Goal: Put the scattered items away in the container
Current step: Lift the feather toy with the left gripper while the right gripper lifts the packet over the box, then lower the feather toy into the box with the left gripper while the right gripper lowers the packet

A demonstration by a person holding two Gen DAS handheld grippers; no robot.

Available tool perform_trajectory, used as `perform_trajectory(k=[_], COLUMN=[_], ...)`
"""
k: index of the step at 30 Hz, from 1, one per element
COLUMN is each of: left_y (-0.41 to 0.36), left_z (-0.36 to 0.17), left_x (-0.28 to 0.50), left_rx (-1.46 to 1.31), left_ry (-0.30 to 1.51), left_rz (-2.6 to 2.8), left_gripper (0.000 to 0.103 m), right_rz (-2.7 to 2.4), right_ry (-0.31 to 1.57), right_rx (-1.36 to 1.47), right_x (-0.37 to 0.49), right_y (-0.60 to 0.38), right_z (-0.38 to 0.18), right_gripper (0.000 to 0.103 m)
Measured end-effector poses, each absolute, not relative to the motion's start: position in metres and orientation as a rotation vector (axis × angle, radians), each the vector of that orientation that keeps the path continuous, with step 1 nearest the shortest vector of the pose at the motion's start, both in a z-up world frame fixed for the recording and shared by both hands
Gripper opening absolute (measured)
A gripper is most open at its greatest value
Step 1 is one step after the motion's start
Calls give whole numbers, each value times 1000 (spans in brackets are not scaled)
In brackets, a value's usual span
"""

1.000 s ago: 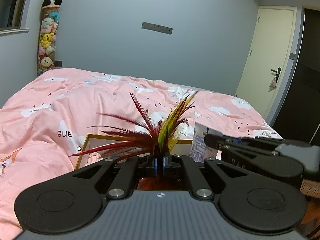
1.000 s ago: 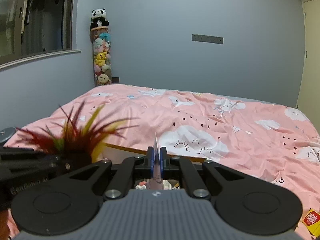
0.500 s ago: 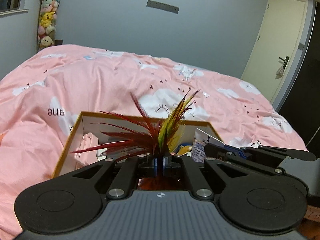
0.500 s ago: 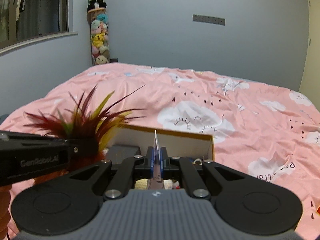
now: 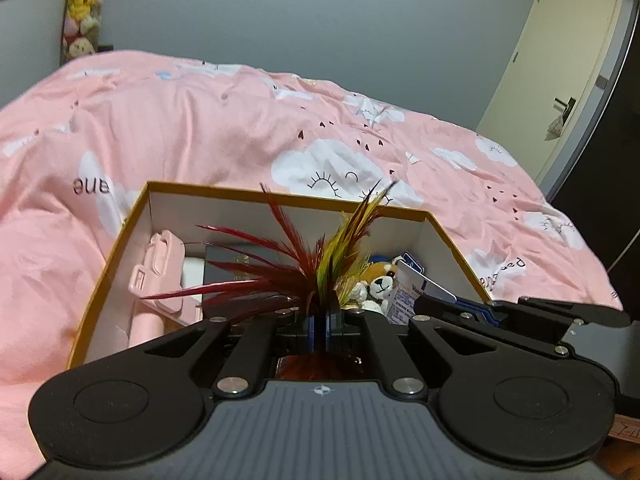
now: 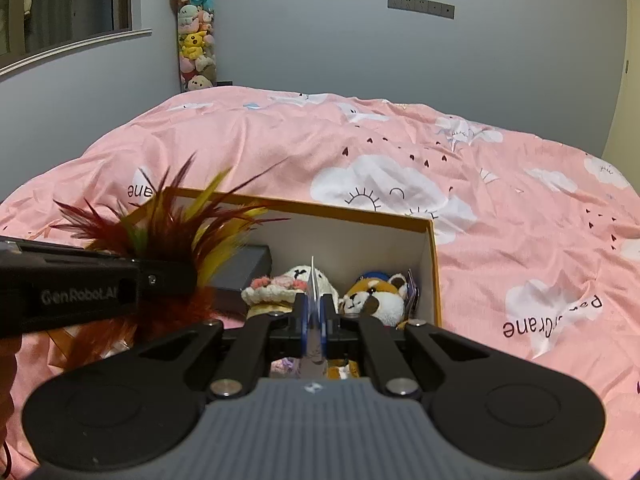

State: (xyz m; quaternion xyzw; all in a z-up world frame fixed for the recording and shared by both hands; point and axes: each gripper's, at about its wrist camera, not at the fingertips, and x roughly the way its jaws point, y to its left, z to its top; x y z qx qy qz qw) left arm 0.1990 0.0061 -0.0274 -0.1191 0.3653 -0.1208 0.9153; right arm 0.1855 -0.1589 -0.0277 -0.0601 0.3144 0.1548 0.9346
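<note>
Both grippers have advanced over the box (image 5: 100, 276) since a second ago, its interior now exposed. Left gripper (image 5: 319, 326): jaws clamped on feather toy (image 5: 316, 264), plumes fanned above box. Right gripper (image 6: 314, 326): jaws pinched on thin card (image 6: 313, 280), held edge-on above box. Box contents: pink case (image 5: 158, 276) against left wall, dark flat box (image 6: 240, 266), crocheted plush (image 6: 280, 286), fox plush (image 6: 374, 298) near right wall. Box rests on pink duvet (image 6: 400, 140).

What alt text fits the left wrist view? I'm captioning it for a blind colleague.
The left gripper, shut on a red and yellow feather toy, hangs over an open cardboard box on a pink duvet. The right gripper holds a card alongside.
</note>
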Motion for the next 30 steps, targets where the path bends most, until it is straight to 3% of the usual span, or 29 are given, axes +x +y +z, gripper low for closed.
perform_trajectory(k=[10,30], left_y=[17,-36], left_z=[-43,-64], left_x=[211,223], left_rx=[-323,-214], left_ry=[804,901], left_rz=[-316,-345], left_gripper=[5,5], right_rz=[285,323], right_ry=[666,708], right_rx=[-95,-128], right_x=[190,184], right_y=[-175,-175], right_z=[-31,-36], right_gripper=[6,7])
